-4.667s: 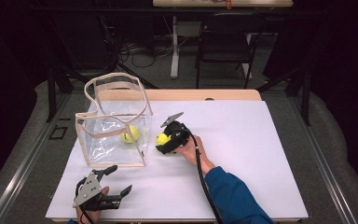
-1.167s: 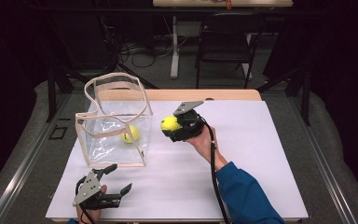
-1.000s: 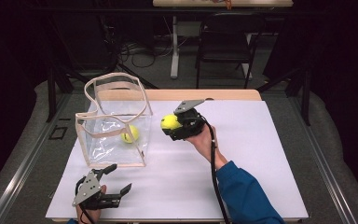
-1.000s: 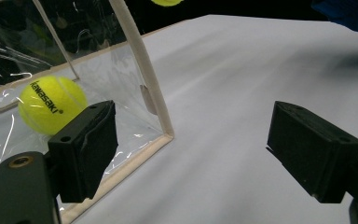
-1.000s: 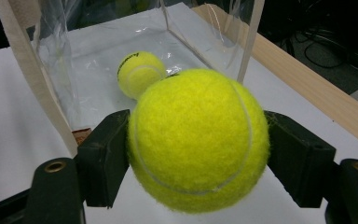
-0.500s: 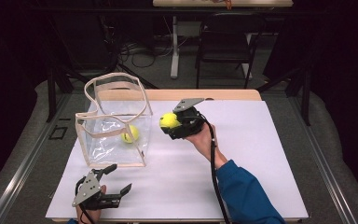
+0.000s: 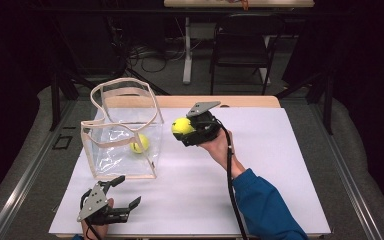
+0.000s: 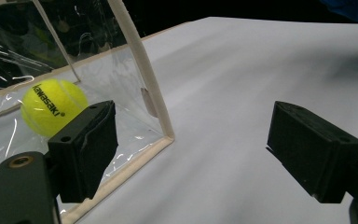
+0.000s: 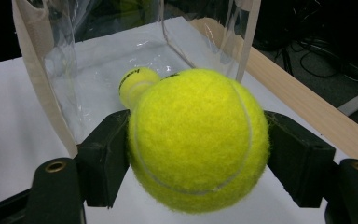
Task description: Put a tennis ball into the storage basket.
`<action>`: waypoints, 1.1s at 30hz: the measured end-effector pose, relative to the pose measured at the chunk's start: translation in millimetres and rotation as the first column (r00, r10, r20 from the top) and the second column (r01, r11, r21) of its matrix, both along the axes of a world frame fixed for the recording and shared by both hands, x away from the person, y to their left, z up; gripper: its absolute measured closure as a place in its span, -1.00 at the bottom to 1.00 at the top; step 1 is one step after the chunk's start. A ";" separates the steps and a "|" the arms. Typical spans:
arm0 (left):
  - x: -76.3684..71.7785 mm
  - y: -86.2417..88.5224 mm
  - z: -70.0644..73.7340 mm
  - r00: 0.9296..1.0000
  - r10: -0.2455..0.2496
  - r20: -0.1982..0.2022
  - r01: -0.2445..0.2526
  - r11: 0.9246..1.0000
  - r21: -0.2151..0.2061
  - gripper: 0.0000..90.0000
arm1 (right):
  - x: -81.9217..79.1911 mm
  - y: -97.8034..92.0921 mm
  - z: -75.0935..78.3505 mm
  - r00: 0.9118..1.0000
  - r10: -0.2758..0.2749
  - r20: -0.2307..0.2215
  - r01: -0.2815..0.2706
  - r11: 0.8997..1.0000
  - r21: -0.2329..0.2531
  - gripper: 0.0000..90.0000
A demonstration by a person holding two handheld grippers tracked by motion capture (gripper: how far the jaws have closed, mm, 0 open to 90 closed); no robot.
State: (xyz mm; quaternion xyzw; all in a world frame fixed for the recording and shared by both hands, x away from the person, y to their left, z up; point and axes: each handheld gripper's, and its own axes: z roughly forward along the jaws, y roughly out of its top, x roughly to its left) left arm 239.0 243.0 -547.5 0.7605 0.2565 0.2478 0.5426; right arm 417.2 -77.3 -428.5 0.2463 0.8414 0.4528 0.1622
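Left gripper (image 7: 122, 200) at seven o'clock, jaws spread wide, empty. Clear plastic tote with cream trim (image 7: 111, 138) at ten o'clock, one yellow tennis ball inside (image 7: 140, 144). Right gripper (image 7: 189, 131) near centre, clamped on second fuzzy yellow tennis ball (image 7: 182, 126), raised beside the tote. Likely risk: clipping the floppy rim, ball bouncing out onto white tabletop (image 7: 280, 165).

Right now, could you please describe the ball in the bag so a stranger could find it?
On the white table stands a clear bag with beige trim. The ball lies on its floor, loose, unlike the second ball clamped in the right gripper outside.
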 end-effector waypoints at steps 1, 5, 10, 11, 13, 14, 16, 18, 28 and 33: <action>0.0 -0.2 0.2 1.000 0.001 0.001 -0.001 1.000 0.000 -0.65 | 0.1 0.1 1.2 1.000 0.000 0.000 0.000 1.000 -0.001 -0.41; -0.3 -0.5 0.8 1.000 0.004 0.002 -0.004 1.000 -0.001 -0.65 | 1.4 -0.3 6.6 1.000 0.004 0.008 -0.004 1.000 0.013 -0.41; -0.3 -0.8 0.9 1.000 0.003 0.004 -0.003 1.000 -0.001 -0.65 | 2.1 -1.2 9.3 1.000 0.000 0.010 0.000 1.000 0.009 -0.41; -0.3 -0.7 0.9 1.000 0.003 0.003 -0.003 1.000 -0.002 -0.65 | 2.1 -1.4 10.1 1.000 -0.002 0.012 0.002 1.000 0.010 -0.41; 0.0 -0.8 0.8 1.000 0.003 0.001 -0.003 1.000 -0.001 -0.65 | 2.3 -1.9 11.6 1.000 -0.002 0.012 0.002 1.000 0.013 -0.41; 0.2 -0.9 0.8 1.000 0.003 0.000 -0.003 1.000 0.000 -0.65 | 2.5 -1.6 12.6 1.000 -0.003 0.015 0.003 1.000 0.011 -0.41; 0.0 -0.6 0.9 1.000 0.002 0.000 -0.002 1.000 -0.001 -0.65 | 3.2 -1.1 14.1 1.000 0.001 0.014 -0.002 1.000 0.011 -0.41; 0.0 -0.1 1.3 1.000 0.003 0.004 -0.003 1.000 0.000 -0.65 | 3.6 -0.2 15.3 1.000 0.003 0.013 -0.003 1.000 0.007 -0.41; -0.4 -1.1 0.9 1.000 -0.003 0.001 0.003 1.000 -0.002 -0.65 | 7.2 -2.2 19.6 1.000 0.000 0.021 0.000 1.000 0.008 -0.41; -0.6 -1.3 1.1 1.000 -0.004 0.001 0.004 1.000 -0.002 -0.65 | 7.4 -2.2 20.2 1.000 -0.001 0.020 0.001 1.000 0.007 -0.41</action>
